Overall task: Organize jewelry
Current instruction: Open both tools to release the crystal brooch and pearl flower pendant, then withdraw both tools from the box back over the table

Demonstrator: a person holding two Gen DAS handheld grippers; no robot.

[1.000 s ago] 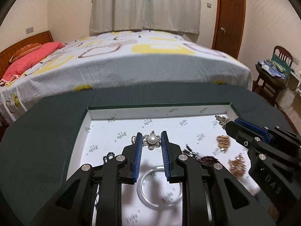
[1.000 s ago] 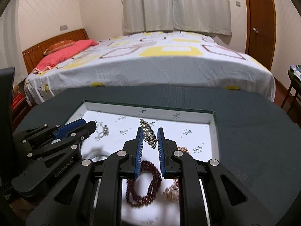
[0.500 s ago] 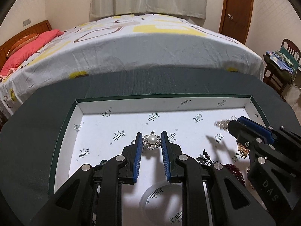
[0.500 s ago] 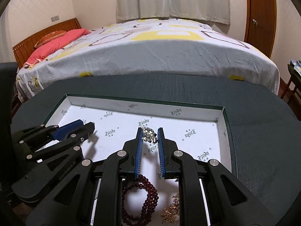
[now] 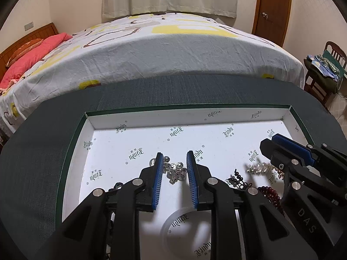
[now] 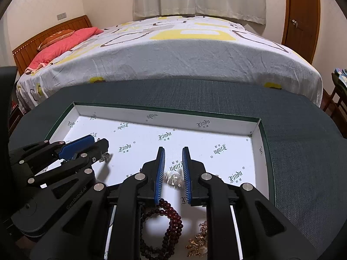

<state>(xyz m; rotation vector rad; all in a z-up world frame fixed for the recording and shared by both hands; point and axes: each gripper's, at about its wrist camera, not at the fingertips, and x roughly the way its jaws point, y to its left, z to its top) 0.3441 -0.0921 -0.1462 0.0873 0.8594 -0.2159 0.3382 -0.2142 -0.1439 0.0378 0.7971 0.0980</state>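
Presently, in white tray [image 5: 104, 127]: left gripper [image 5: 173, 169] nearly closed around a blurred silver brooch [image 5: 176, 172], right gripper [image 6: 172, 169] likewise around a silver piece [image 6: 173, 179].

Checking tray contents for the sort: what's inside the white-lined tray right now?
Inside the tray: a silver brooch in the left tool, a rhinestone piece in the right tool, dark red bead bracelet, gold brooch, clear bangle. The tools cover the near part.

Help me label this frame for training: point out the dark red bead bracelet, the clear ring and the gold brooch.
dark red bead bracelet [image 6: 173, 221], right wrist view, on the beads of its right loop.
clear ring [image 5: 166, 230], left wrist view, on its left rim.
gold brooch [image 6: 198, 246], right wrist view, on its gold filigree.
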